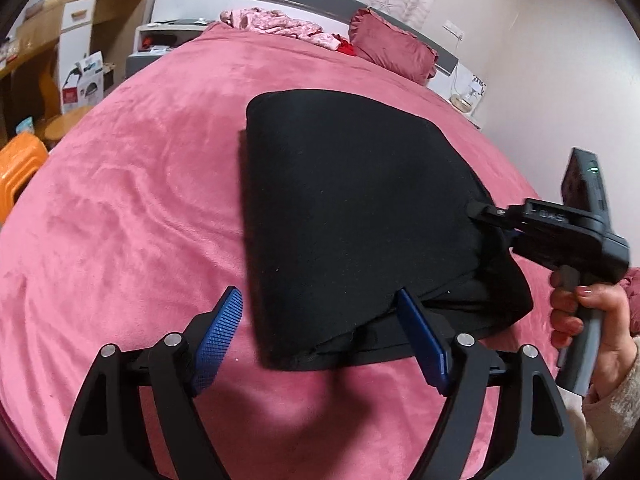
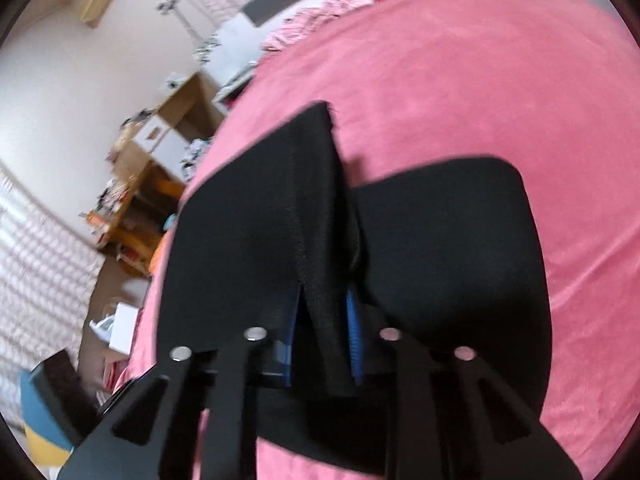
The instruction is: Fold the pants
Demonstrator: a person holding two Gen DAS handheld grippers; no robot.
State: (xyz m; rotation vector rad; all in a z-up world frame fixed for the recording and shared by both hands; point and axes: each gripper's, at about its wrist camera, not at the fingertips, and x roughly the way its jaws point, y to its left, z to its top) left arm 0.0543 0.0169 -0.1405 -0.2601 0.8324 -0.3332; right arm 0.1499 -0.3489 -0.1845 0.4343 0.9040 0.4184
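Pink plush blanket (image 1: 140, 168) is covering the bed we're working on, w/ a dark red pillow (image 1: 394, 50) and a heap of pink patterned clothes (image 1: 280, 26) lying at the headboard edge. Wooden desk (image 1: 44, 52) and an orange stool (image 1: 18, 166) are standing off the bed's left side.

Black pants (image 1: 352, 208) are lying folded, several layers thick, approx. mid-bed toward its right edge. We're seeing stacked layer edges at the near end.

Our left gripper (image 1: 320, 334) is hanging over the near edge of the pants w/ its claw released: both blue pads (image 1: 222, 332) are spread wide, one over bare blanket left of the fabric, the other reaching to the near hem. Can't tell whether that pad is touching cloth.

Our right gripper (image 2: 326, 334) is coming in from the right side, claw clenched on a flap of the pants; in the right wrist view the fabric is standing up between the blue pads, lifted off the lower layers. Right hand (image 1: 588, 320), w/ a fuzzy cream sleeve (image 1: 616, 408), is wrapping the handle.
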